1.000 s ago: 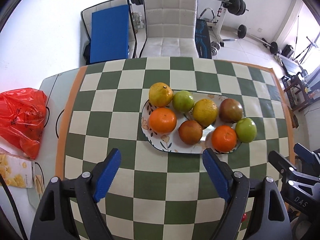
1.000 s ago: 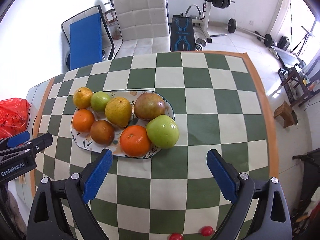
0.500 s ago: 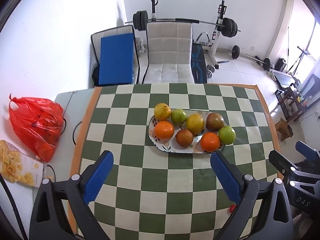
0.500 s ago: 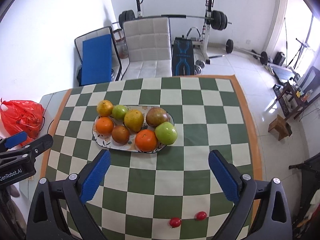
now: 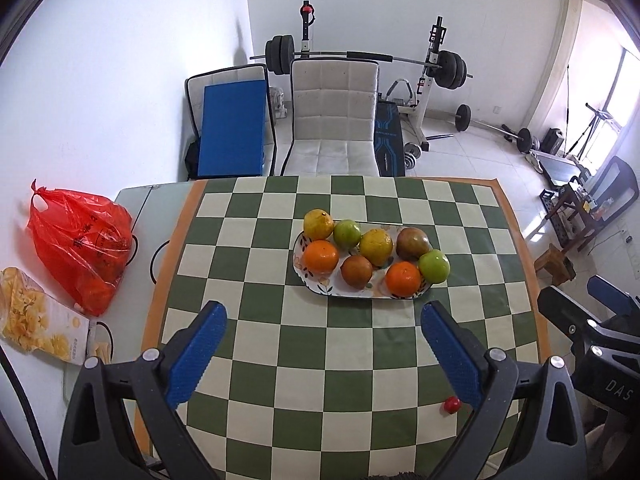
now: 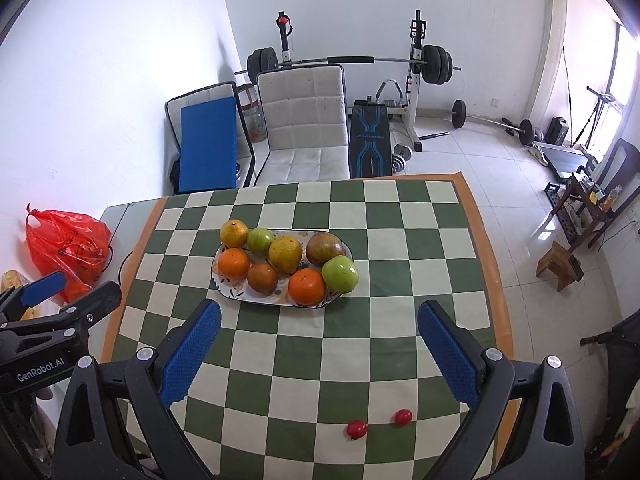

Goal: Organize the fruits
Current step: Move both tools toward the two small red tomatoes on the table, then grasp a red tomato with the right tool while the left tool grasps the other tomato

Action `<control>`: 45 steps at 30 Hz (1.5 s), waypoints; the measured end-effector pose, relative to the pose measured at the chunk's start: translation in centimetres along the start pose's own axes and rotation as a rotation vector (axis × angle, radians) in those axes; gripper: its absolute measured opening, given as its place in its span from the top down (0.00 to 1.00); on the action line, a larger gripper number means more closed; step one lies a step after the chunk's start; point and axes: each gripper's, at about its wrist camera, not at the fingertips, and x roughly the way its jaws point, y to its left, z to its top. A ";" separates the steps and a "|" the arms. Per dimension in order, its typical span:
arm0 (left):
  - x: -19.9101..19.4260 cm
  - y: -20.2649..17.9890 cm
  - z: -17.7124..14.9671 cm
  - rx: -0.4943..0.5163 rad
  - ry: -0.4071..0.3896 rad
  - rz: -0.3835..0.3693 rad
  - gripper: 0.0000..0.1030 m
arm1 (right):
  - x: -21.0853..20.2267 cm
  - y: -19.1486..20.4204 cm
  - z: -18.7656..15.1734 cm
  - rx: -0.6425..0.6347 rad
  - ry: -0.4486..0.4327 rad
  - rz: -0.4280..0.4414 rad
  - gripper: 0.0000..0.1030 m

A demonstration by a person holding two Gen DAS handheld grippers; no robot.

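Note:
An oval patterned plate (image 5: 320, 285) (image 6: 234, 293) sits mid-table on the green-and-white checked cloth, holding several fruits: oranges (image 5: 320, 256) (image 6: 307, 287), green apples (image 5: 434, 266) (image 6: 340, 274), yellow citrus (image 5: 375, 246) and brownish fruits (image 6: 262, 277). Two small red cherry tomatoes (image 6: 357, 428) (image 6: 403, 416) lie near the table's front edge; one shows in the left wrist view (image 5: 452, 404). My left gripper (image 5: 322, 350) is open and empty, high above the near table. My right gripper (image 6: 320, 350) is open and empty, likewise raised.
A red plastic bag (image 5: 80, 244) and a snack packet (image 5: 36, 320) lie on the table's left side. A white chair (image 5: 334, 120), a blue-padded chair (image 5: 234, 124) and a barbell rack (image 5: 360, 56) stand beyond the table. A wooden stool (image 6: 560, 266) stands at right.
Both grippers have pulled back and up from the plate, so the fruits look smaller and more of the table and room shows. The fruits have not moved. Both stay open.

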 end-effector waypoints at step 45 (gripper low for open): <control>22.4 -24.1 -19.0 0.596 0.783 -0.201 0.70 | 16.6 -21.2 -22.6 0.460 0.470 -0.041 0.73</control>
